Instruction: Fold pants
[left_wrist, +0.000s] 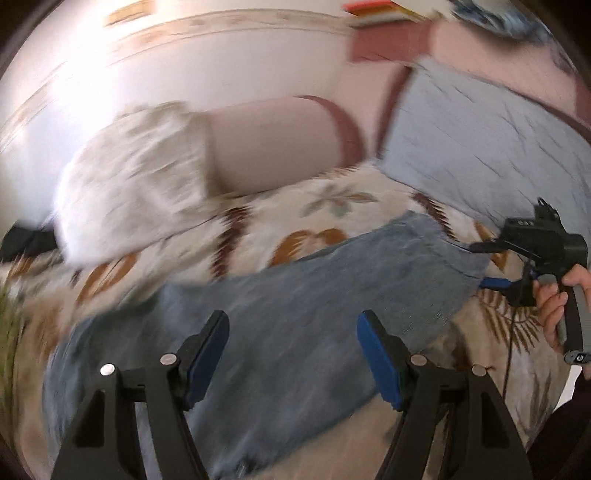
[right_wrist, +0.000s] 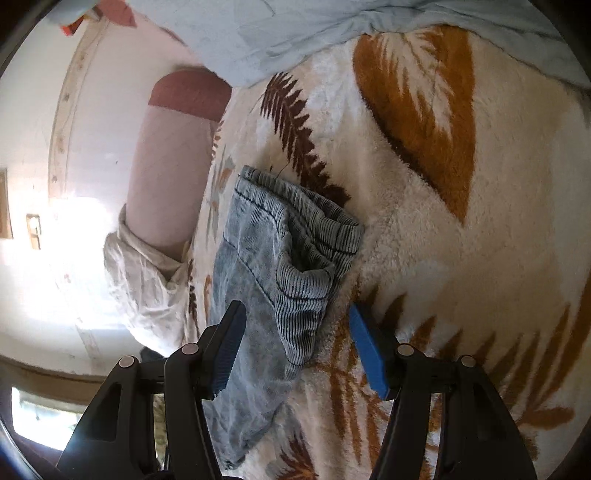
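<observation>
The blue jeans (left_wrist: 280, 314) lie flat on a fluffy blanket (right_wrist: 461, 258) with brown and orange leaves, and bare blanket shows on all sides of them. The ribbed waistband (right_wrist: 314, 243) lies bunched at one end of the jeans. The right gripper (right_wrist: 295, 354) is wide open and holds nothing; the waistband edge sits between its blue pads (right_wrist: 367, 354). The left gripper (left_wrist: 291, 362) is wide open too, holding nothing, just over the middle of the jeans. This view is blurry. A light blue sheet (left_wrist: 480, 147) lies past the jeans, and a white pillow (left_wrist: 133, 177) lies off to the side.
</observation>
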